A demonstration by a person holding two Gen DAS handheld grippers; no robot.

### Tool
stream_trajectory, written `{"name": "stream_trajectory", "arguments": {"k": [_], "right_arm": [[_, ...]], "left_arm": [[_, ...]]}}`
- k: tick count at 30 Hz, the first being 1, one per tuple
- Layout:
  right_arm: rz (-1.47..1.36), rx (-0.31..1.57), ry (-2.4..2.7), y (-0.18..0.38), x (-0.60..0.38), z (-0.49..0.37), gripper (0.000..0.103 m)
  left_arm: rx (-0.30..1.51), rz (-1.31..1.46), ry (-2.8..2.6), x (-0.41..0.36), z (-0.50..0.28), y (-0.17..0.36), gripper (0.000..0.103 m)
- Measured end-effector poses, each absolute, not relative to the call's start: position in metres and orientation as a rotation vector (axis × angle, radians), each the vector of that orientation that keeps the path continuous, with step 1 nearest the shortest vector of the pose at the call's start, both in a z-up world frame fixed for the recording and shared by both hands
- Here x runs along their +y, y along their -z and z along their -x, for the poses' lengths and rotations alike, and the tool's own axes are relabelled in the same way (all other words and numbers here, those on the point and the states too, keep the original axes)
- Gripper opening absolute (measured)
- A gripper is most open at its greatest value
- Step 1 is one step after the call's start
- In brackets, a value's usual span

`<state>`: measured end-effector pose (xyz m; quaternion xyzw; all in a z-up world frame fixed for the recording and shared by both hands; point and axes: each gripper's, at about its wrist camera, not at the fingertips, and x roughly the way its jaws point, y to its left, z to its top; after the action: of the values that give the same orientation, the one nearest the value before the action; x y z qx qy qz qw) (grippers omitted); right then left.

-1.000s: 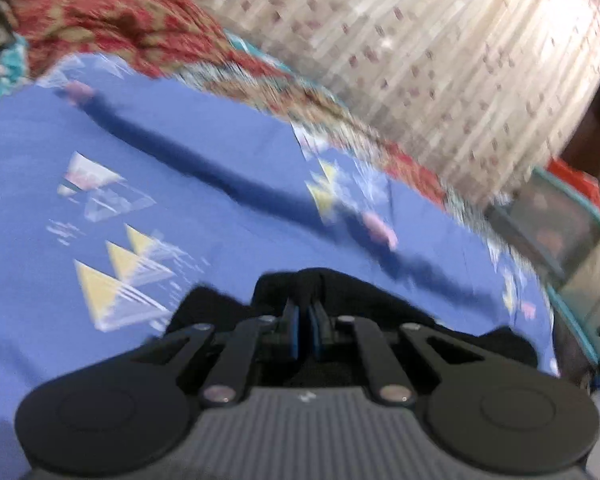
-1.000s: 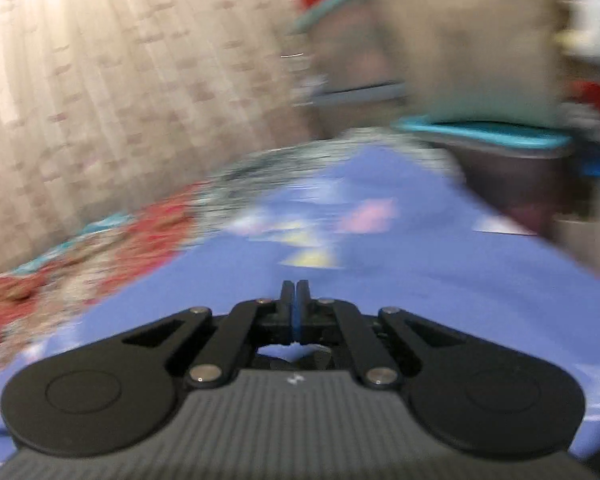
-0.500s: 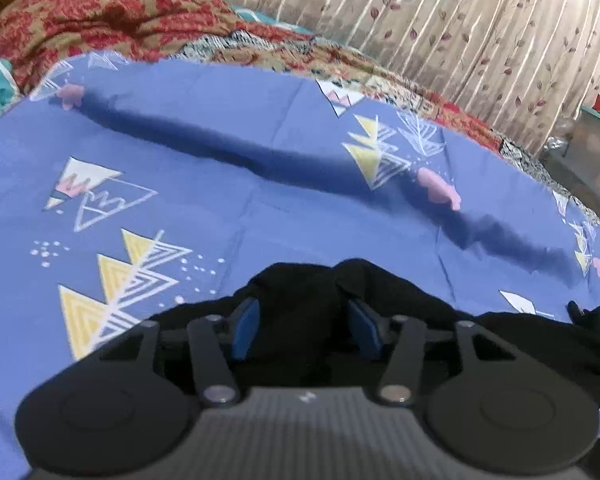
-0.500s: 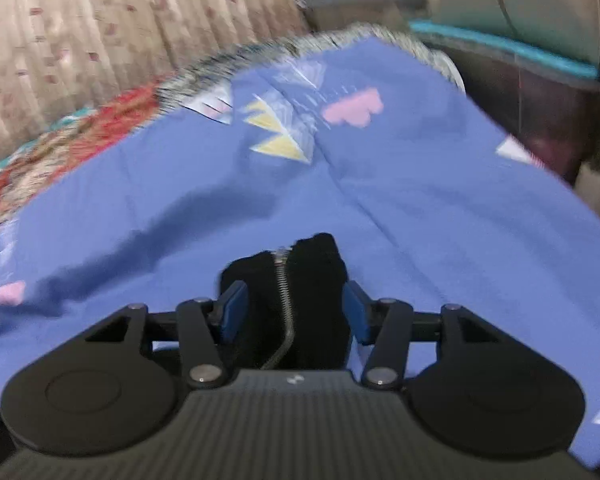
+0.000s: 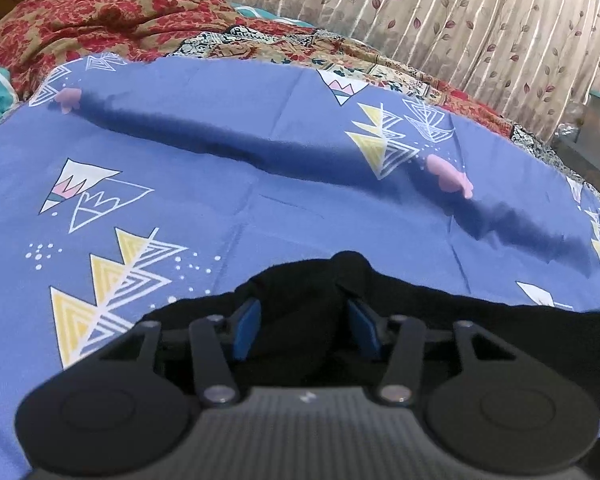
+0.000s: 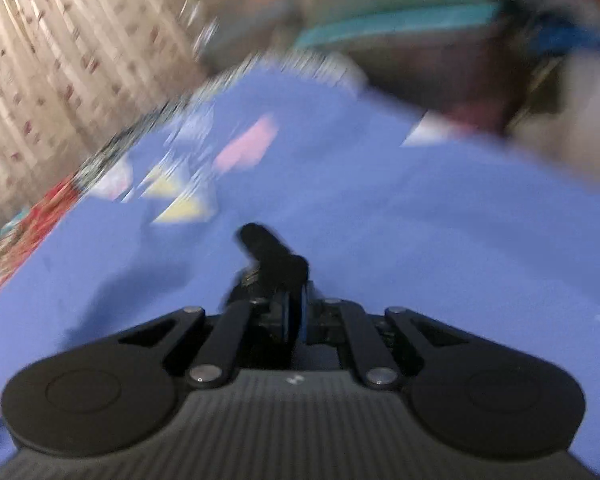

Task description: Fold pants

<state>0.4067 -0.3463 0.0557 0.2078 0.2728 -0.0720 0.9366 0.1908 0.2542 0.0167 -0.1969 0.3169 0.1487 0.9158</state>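
Black fabric pants lie at the near edge of the blue bedsheet with triangle prints, bunched and not yet laid flat. You have only a small part of them in view, so I cannot tell if any fold is already made; from what shows, I judge that the task is at its beginning. You still must lift the garment, spread it, bring one leg over the other and then fold along the length.

Your left gripper has its blue pads standing apart with a hump of the black cloth between them. The jaws are closing a little, but the pads do not seem to press the cloth yet. Your right gripper is closed tight on a narrow piece of the pants, and a dark tip of the fabric sticks out beyond the pads. This view is very blurred, so I cannot say which part of the garment it is.

Compared with one second ago: both grippers were closed then, the left one over the black cloth and the right one with no cloth visible in front of it. Half a second ago both stood open over the cloth, and the right one showed a zipper between its pads. Now the right one has shut on the fabric, while the left one remains about half open around it.
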Motion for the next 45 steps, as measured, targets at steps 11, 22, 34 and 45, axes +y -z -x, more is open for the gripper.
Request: {"name": "stream_trajectory", "arguments": {"k": [11,22,34,45], "right_arm": [[-0.464,0.637,0.242,-0.080,-0.422,-0.341,0.052],[-0.450,0.903,0.212,-0.023,-0.315,-0.501,0.067],[-0.496,0.730,0.241,-0.044,-0.347,-0.468,0.003],[-0.712,0.486,0.076,-0.108,-0.424,-0.264,0.003]], "left_arm": [[0.622,0.383,-0.315,0.262,-0.182,-0.031,0.051],[0.670,0.264,-0.313,0.261,-0.213,-0.014,0.058],[0.623,0.256,-0.349,0.261,-0.187,-0.029,0.005],[0.453,0.307,-0.395,0.223,-0.060,-0.082,0.006]]}}
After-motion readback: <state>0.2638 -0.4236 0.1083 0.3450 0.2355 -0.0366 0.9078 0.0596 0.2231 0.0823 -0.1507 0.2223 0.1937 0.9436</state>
